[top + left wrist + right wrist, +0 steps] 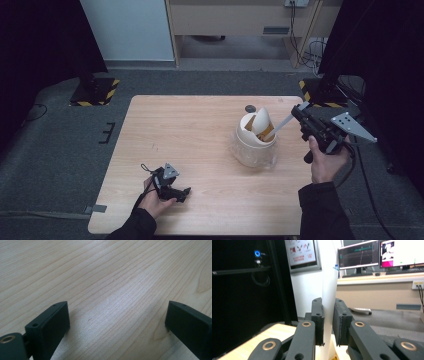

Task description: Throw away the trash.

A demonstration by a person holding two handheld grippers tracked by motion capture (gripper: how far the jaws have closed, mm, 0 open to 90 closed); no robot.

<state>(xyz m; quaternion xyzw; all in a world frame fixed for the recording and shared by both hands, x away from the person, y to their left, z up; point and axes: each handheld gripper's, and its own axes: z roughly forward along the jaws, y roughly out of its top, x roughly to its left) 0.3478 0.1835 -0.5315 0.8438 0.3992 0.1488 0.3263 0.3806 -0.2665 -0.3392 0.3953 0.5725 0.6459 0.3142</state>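
Observation:
A pale round cup (pixel 254 150) stands right of the table's middle, with white and tan utensils (pixel 260 122) sticking up out of it. My right gripper (pixel 298 113) hovers just right of the cup, shut on a long flat white stick (pixel 282 124) that slants down-left into the cup's mouth. In the right gripper view the stick (pixel 329 277) rises upright, pinched between the two pads of that gripper (pixel 328 302). My left gripper (pixel 186 192) rests low on the table near the front edge. Its jaws stand wide open (pixel 117 307) over bare wood.
The light wooden table (pixel 200 130) has a small dark round object (pixel 249 107) behind the cup. Black stands with striped bases flank the far corners at left (pixel 95 90) and right (pixel 320 92). A desk with monitors (pixel 362 255) lies beyond.

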